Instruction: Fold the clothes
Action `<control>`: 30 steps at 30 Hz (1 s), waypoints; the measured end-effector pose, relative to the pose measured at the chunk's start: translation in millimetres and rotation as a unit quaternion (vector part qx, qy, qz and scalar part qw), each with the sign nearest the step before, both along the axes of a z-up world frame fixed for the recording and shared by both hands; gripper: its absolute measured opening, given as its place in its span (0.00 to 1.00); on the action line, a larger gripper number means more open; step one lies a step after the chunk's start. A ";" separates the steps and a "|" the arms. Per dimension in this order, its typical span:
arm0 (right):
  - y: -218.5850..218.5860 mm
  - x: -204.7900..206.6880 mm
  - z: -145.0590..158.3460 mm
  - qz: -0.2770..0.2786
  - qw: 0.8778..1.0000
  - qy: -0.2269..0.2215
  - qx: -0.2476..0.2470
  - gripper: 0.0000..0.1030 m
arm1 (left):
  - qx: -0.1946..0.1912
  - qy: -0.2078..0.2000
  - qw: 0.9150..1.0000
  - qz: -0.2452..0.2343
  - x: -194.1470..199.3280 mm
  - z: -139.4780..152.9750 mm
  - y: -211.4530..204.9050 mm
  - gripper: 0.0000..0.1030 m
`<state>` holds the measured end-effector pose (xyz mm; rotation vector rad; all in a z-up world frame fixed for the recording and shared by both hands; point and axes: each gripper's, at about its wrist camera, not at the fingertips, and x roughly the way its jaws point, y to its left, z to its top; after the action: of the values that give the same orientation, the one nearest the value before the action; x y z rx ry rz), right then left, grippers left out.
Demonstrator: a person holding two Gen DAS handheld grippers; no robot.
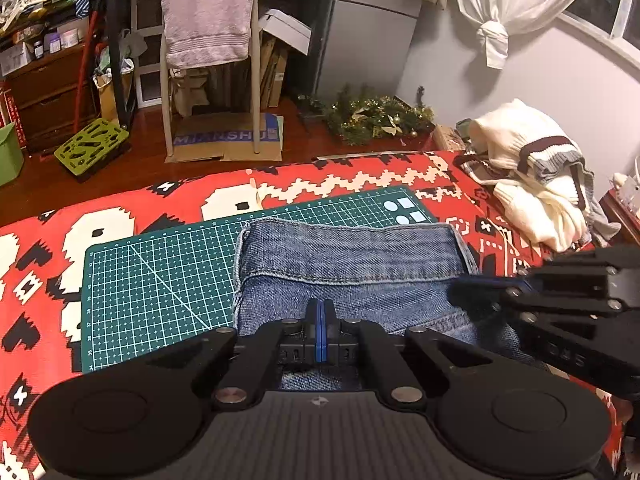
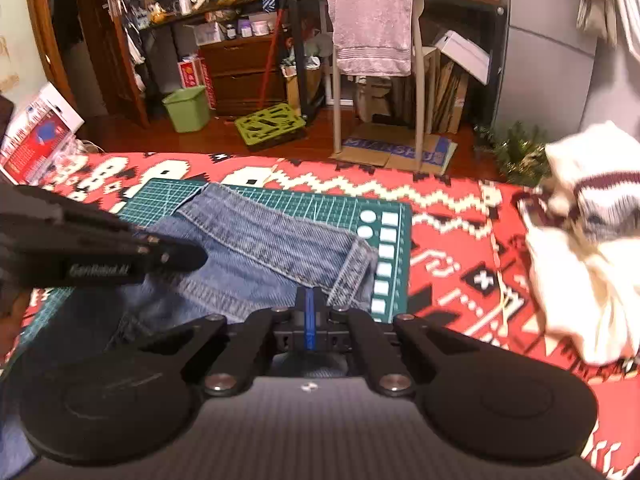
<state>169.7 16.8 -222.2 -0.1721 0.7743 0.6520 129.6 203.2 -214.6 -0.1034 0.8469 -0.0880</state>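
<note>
Jeans [image 1: 348, 264] lie crosswise just ahead — my left gripper [image 1: 320, 312] and right gripper [image 2: 310, 304] both pinched closed, nothing visibly held.

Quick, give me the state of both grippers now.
Left gripper: shut, over the jeans; cannot tell if it pinches denim.
Right gripper: shut, over the jeans; same doubt.

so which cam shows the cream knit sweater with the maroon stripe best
The left wrist view: the cream knit sweater with the maroon stripe is sharp and whole, heaped on the red patterned blanket beyond the blue denim jeans. The right wrist view shows it blurred and cut off by the frame's right edge.
</note>
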 end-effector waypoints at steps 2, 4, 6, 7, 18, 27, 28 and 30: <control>-4.1 -4.2 2.8 -0.002 1.000 -0.006 0.003 0.00 | 0.002 0.001 1.000 0.000 1.2 1.4 -1.4 0.03; -9.1 -8.5 7.4 -0.007 1.000 -0.011 0.010 0.00 | 0.004 0.003 1.000 0.001 2.5 2.8 -2.8 0.02; -14.2 -12.7 12.1 -0.012 1.000 -0.016 0.018 0.02 | -0.005 0.000 1.000 -0.001 0.6 6.0 -2.8 0.02; -16.7 -14.8 14.4 -0.015 0.999 -0.019 0.021 0.04 | -0.020 -0.005 1.000 -0.004 -3.0 9.2 -1.5 0.03; -2.5 -43.6 10.7 0.058 0.998 -0.006 0.009 0.05 | -0.009 -0.021 0.998 -0.060 -54.7 12.2 -15.4 0.03; -35.9 -44.9 1.1 -0.022 1.000 -0.014 -0.010 0.00 | 0.001 -0.026 0.999 -0.034 -67.9 2.7 -6.8 0.05; -41.7 -43.1 0.6 -0.032 0.999 -0.007 -0.004 0.00 | 0.002 -0.026 0.999 -0.031 -69.5 4.3 -5.2 0.05; -52.8 -40.1 0.3 -0.051 0.999 0.006 0.008 0.05 | 0.005 -0.024 0.999 -0.025 -73.3 7.7 -1.5 0.05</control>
<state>129.6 -36.0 -221.9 -0.1143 0.7836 0.5623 56.3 201.7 -206.9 -0.0698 0.8011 -0.1316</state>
